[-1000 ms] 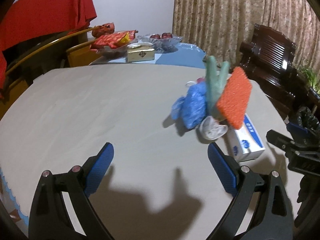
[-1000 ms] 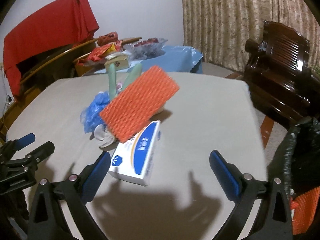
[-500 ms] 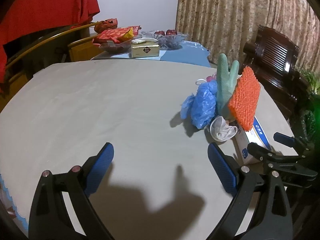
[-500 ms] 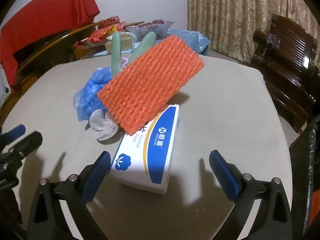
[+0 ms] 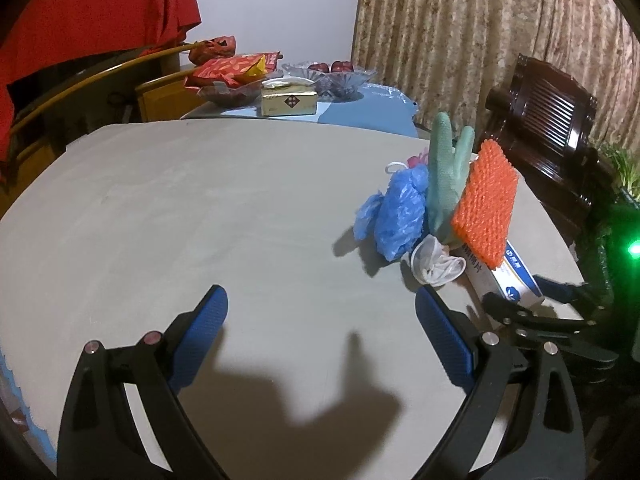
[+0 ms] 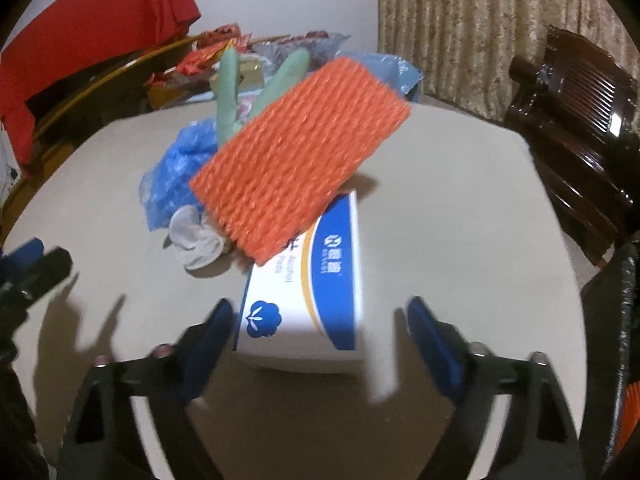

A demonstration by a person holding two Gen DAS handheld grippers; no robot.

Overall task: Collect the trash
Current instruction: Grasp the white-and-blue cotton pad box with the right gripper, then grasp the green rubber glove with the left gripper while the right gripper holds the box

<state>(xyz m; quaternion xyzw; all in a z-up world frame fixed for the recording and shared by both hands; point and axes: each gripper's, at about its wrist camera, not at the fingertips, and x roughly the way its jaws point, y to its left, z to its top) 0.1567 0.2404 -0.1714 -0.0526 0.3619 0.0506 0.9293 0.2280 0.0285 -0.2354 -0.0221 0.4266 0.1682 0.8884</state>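
Right gripper [image 6: 320, 320] tilted down, jaws closing around near end of white-blue box [image 6: 316, 292], pads not yet touching. Left gripper [image 5: 320, 312] tilted down over bare table [image 5: 200, 208], jaws wide apart, empty.

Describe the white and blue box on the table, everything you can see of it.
The white and blue box looks like thin cardboard, white with a broad blue band, a gold line, a blue flower logo on its near end and the words "Alcohol Pads". It lies flat on the grey table. An orange foam net leans over its far end. The right tongs straddle its near end, closing, the left pad about touching it.
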